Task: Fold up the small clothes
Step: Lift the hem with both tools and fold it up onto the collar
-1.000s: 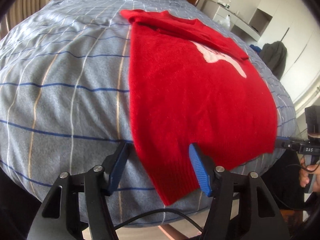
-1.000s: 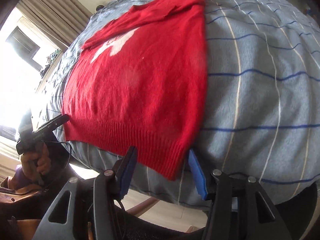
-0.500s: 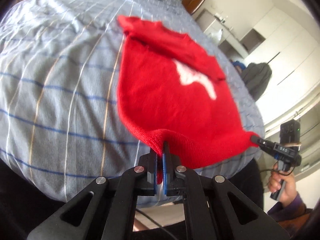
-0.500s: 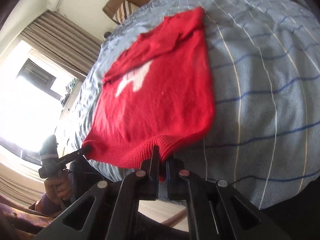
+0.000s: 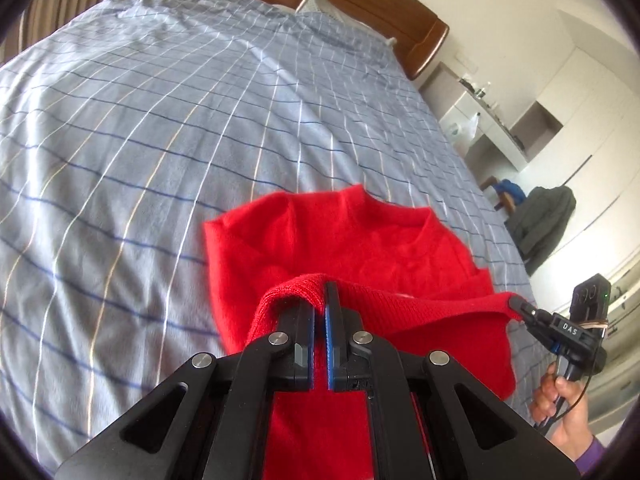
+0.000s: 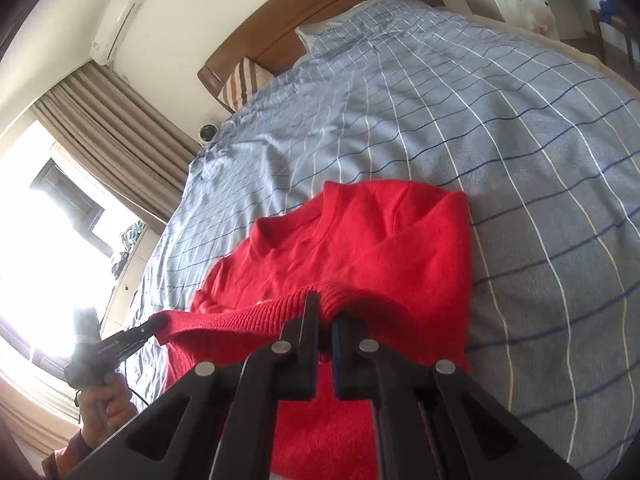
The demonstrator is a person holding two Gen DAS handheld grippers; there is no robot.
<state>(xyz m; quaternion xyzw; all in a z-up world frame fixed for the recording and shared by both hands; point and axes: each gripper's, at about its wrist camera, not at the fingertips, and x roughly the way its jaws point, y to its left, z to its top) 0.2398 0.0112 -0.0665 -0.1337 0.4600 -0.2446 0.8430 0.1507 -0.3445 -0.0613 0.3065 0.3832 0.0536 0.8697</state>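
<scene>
Both grippers clamp the ribbed hem of the red sweater: left gripper, right gripper, lifted over its body, seemingly toward the neckline, on the bed.

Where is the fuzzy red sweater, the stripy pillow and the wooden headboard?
Fuzzy red knitted sweater [image 5: 352, 240]: left wrist view, on the flat part below the neckline.
Brown-and-cream striped pillow [image 6: 242, 80]: right wrist view, on its striped front.
Curved brown wooden headboard [image 5: 360, 4]: left wrist view, on its top rail.
</scene>
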